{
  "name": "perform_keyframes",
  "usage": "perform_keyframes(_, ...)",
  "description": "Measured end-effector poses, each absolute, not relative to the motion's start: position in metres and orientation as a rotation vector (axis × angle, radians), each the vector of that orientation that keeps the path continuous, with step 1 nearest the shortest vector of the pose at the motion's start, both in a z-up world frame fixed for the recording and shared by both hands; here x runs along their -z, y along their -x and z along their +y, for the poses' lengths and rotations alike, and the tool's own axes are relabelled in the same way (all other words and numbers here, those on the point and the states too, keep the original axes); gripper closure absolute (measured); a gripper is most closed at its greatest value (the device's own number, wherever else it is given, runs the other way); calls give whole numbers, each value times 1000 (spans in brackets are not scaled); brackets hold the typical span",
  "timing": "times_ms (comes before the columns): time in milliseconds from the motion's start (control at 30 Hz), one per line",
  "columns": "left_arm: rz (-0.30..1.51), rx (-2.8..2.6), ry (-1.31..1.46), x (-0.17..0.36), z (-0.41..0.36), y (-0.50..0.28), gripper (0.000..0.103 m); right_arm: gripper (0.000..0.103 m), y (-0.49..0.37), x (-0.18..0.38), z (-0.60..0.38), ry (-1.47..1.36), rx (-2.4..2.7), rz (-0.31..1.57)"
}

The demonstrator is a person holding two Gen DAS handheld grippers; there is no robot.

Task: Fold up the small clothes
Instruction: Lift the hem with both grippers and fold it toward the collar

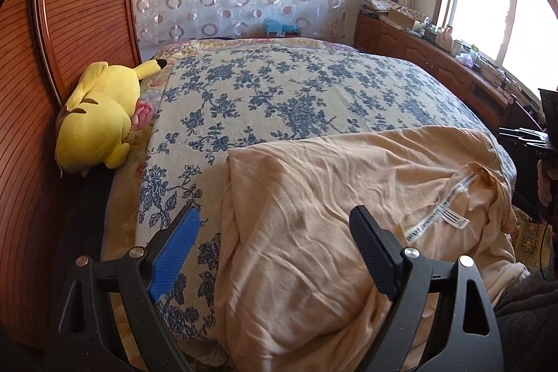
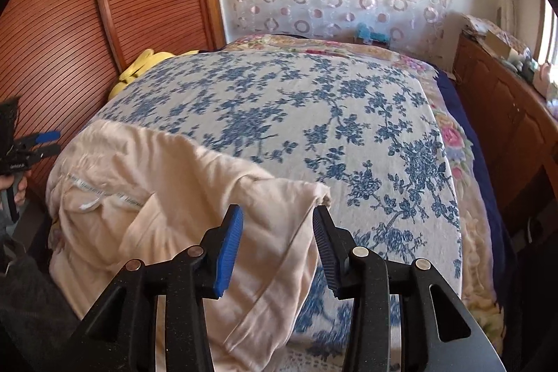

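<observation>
The cream shirt (image 1: 314, 232) lies crumpled on the bed (image 1: 296, 93); left tongs (image 1: 275, 225) and right tongs (image 2: 277, 222) both gape above it, holding nothing.

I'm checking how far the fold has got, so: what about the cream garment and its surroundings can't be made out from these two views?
- Cream cotton garment: its near hem is hidden by the left gripper and the bottom edge in the left wrist view.
- White neck label: print too small to read.
- Yellow plush toy: mostly hidden behind the blue floral bedspread in the right wrist view.
- Right gripper: cloth below blurred.
</observation>
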State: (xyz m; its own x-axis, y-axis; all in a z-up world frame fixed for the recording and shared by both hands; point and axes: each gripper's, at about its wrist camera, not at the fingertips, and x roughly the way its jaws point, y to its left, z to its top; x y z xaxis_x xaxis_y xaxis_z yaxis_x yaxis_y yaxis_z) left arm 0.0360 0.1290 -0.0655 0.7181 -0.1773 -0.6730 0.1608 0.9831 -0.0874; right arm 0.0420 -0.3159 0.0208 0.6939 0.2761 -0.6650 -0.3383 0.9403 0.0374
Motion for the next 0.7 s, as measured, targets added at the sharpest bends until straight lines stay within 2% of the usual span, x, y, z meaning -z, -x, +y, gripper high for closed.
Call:
perform_keyframes(233, 776, 167, 38, 80, 131, -55, 15, 60, -89, 3, -318, -18, -311, 785)
perform_keyframes(267, 781, 164, 38, 82, 132, -57, 15, 71, -92, 6, -318, -28, -314, 794)
perform_keyframes(300, 789, 159, 38, 85, 132, -59, 15, 90, -95, 8, -318, -38, -332, 801)
perform_keyframes(333, 796, 155, 39, 88, 133, -61, 15, 94, -95, 8, -318, -43, -350, 797)
perform_keyframes(500, 823, 125, 53, 100, 137, -65, 15, 96, -68, -10, -330, -56, -265, 659)
perform_keyframes(700, 817, 125, 50, 102, 138, -63, 15, 96, -65, 2, -332, -29, -198, 715)
